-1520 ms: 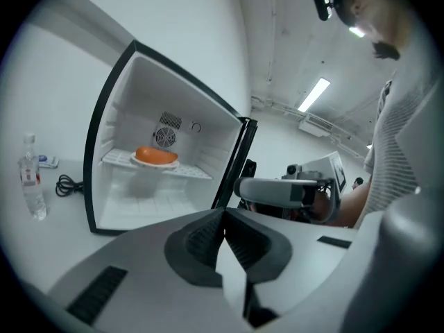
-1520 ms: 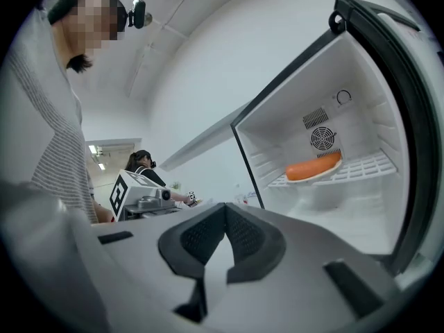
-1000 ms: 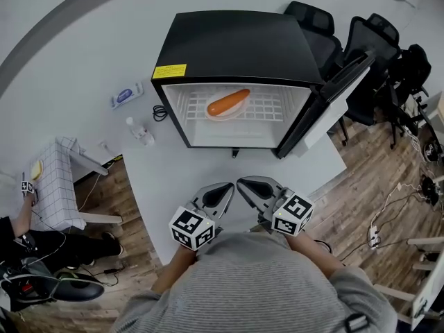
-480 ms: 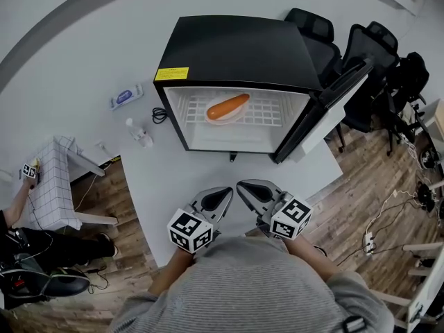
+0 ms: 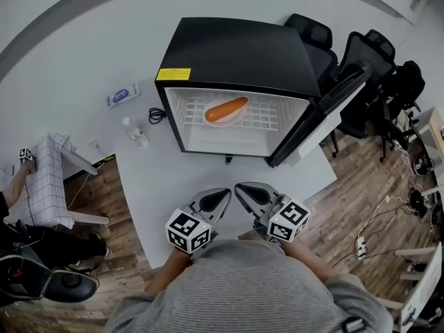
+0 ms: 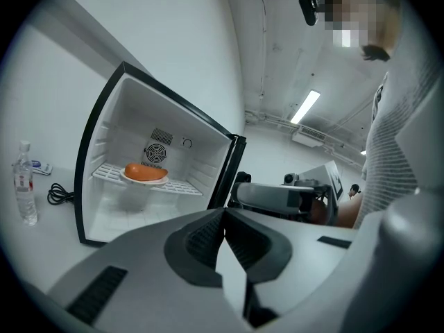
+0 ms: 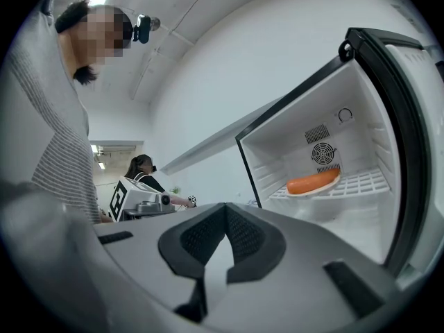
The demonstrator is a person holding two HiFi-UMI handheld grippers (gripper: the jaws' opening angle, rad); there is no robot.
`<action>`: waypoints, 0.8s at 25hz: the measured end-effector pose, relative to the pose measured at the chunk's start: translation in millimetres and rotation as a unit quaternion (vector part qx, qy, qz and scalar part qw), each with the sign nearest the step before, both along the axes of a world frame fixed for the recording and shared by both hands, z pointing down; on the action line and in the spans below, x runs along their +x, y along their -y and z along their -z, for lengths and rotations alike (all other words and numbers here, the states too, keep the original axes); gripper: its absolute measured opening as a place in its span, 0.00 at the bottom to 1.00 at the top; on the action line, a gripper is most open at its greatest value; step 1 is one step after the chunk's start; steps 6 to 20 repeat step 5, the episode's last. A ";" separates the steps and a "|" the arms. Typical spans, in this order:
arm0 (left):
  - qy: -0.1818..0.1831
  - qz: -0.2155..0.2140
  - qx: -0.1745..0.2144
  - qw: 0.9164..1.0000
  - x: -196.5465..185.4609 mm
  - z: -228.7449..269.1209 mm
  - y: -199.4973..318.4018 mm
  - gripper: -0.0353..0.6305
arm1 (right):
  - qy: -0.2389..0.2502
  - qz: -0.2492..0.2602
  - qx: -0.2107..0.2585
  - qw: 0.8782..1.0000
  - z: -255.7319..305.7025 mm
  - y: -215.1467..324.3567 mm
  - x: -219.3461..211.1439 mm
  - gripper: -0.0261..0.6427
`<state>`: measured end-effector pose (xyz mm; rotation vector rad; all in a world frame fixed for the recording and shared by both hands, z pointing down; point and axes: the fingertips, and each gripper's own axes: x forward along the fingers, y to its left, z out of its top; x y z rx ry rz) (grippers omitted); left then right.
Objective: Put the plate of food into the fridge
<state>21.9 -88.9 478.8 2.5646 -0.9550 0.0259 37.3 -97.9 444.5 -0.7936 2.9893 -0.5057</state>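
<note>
A black mini fridge (image 5: 239,47) stands on the white table with its door (image 5: 326,109) swung open to the right. On its white wire shelf rests a pale plate (image 5: 223,115) carrying an orange sausage (image 5: 226,107), also seen as the sausage (image 6: 144,172) and the sausage (image 7: 312,182) in the two gripper views. Both grippers hover near the table's front edge, well short of the fridge. My left gripper (image 5: 220,196) is shut and holds nothing. My right gripper (image 5: 246,193) is shut too, with nothing between its jaws.
A water bottle (image 5: 136,132), a black cable (image 5: 158,114) and a blue-and-white packet (image 5: 121,96) lie left of the fridge. Black office chairs (image 5: 378,61) stand at the right. A checked side table (image 5: 47,182) and another person (image 5: 14,186) are at the far left.
The grippers and the plate keep their places. The head view has drifted slightly, and the person at the far left has shifted.
</note>
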 end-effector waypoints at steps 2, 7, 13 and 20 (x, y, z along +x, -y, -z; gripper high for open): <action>-0.002 -0.001 0.000 1.000 -0.9 -0.8 1.2 0.07 | -0.001 -0.001 -0.001 1.000 -1.0 0.6 -1.3 0.06; -0.002 -0.003 -0.002 1.000 -3.9 -2.8 3.3 0.07 | -0.002 -0.003 -0.003 1.000 -2.7 1.9 -4.0 0.06; -0.002 -0.003 -0.002 1.000 -3.9 -2.8 3.3 0.07 | -0.002 -0.003 -0.003 1.000 -2.7 1.9 -4.0 0.06; -0.002 -0.003 -0.002 1.000 -3.9 -2.8 3.3 0.07 | -0.002 -0.003 -0.003 1.000 -2.7 1.9 -4.0 0.06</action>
